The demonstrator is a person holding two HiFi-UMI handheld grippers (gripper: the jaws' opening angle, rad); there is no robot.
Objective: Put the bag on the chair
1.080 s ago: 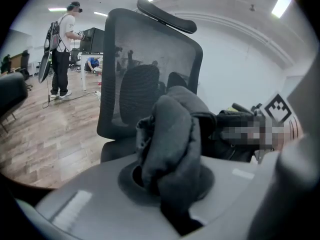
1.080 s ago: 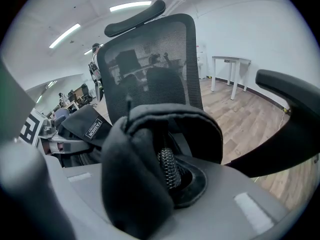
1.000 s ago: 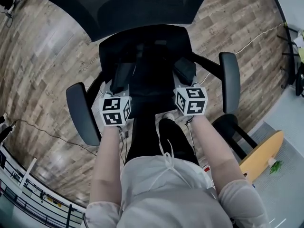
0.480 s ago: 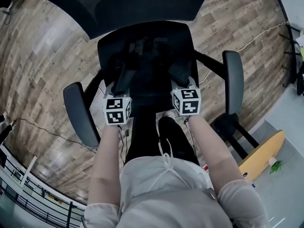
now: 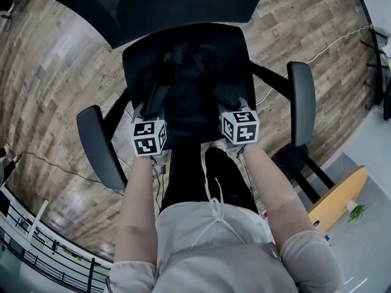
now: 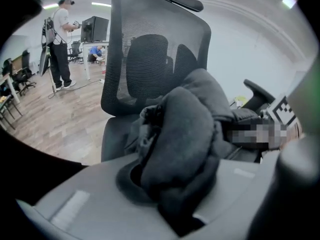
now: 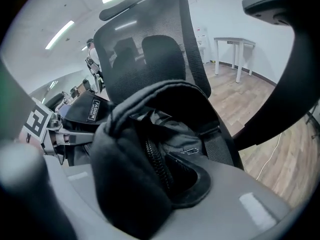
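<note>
Left armrest, right armrest hem in sides; backrest blocks ahead; floor outside open.

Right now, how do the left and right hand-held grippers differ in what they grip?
Left hand-held gripper pinches a plain fabric fold of the bag; right hand-held gripper pinches a fold beside the zipper. Left has the bag's left side, right its right side. Shared: both point down at the chair; jaws have just been opening, bag between them.

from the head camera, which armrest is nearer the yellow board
The right armrest: the yellow board lies just beyond it. The left armrest is on the opposite side.
</note>
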